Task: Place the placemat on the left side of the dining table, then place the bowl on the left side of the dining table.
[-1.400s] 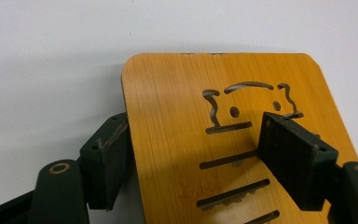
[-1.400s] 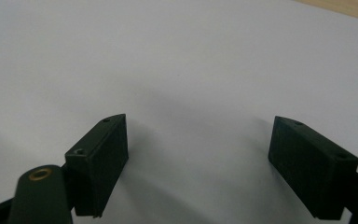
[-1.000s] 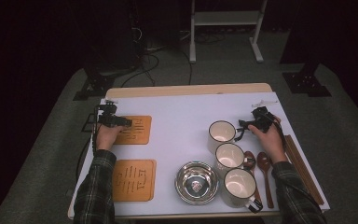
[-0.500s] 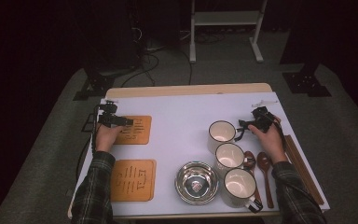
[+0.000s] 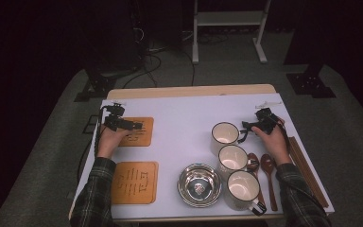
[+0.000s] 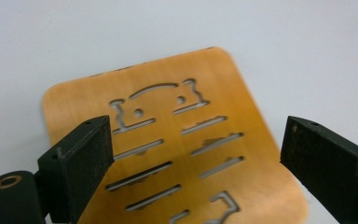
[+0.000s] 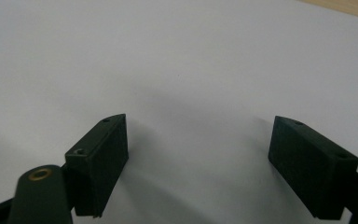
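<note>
Hovering my left gripper (image 6: 193, 154) over the far wooden coaster (image 5: 136, 131), flat on the white table (image 5: 184, 118), I've just been spreading its jaws wide with nothing between them (released, I'd judge); right gripper (image 7: 198, 158) gapes empty beside the mugs (image 5: 231, 158).
</note>
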### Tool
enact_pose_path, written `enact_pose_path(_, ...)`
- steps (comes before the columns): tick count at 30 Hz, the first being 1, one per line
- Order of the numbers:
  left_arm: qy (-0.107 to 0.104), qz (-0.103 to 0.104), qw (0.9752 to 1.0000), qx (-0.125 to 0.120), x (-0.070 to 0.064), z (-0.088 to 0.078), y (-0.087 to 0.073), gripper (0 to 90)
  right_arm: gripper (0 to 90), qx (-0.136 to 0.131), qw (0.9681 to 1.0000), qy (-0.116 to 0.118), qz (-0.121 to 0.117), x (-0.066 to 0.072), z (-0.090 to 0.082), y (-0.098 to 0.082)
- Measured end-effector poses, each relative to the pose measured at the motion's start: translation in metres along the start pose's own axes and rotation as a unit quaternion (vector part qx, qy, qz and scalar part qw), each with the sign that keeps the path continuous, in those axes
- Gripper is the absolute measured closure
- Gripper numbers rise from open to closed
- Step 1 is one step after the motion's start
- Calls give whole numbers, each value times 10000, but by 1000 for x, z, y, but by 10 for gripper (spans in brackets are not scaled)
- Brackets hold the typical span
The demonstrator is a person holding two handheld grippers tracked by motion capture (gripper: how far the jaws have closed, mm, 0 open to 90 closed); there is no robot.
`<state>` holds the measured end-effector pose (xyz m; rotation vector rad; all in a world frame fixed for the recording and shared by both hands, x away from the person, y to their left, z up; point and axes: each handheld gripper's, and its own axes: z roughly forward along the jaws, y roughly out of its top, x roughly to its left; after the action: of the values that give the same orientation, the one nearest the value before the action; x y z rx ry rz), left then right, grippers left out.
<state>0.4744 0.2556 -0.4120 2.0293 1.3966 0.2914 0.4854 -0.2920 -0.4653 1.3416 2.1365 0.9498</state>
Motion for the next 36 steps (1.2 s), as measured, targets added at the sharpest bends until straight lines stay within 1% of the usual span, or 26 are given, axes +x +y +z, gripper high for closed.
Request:
enact_pose_path(3,-28,35,10000,17,-4,-2,-1,59,183,2,10000,2,4,0,0,0)
enact_pose_path(6,-30,101,9999,111,-8,-3,-3,23,183,13,10000,19,18,0,0,0)
enact_pose_path(8,-80,116,9999,44,-11,-6,-3,22,183,22,10000,26,35,0,0,0)
enact_pose_path(12,-92,193,9998,-41,-19,-10,-2,22,183,11,10000,14,15,0,0,0)
enact_pose_path(16,-115,269,9996,27,-27,-10,-4,22,183,11,10000,11,12,0,0,0)
enact_pose_path(19,-147,395,9990,114,-32,-10,-5,22,183,19,10000,35,48,0,0,0)
enact_pose_path(22,-194,418,9989,104,-38,-11,-6,23,183,21,10000,39,56,0,0,0)
enact_pose_path(27,-258,521,9979,286,-50,-10,-10,23,183,16,10000,36,42,-1,0,0)
enact_pose_path(29,-291,542,9977,300,-57,-9,-11,23,183,11,10000,30,29,-1,0,0)
enact_pose_path(30,-304,583,9973,317,-59,-9,-12,25,184,7,10000,27,20,-1,0,0)
enact_pose_path(33,-356,614,9971,281,-68,-9,-13,31,183,7,10000,28,20,-1,0,0)
enact_pose_path(36,-385,716,9963,295,-76,-10,-14,31,183,15,10000,37,46,-1,0,0)
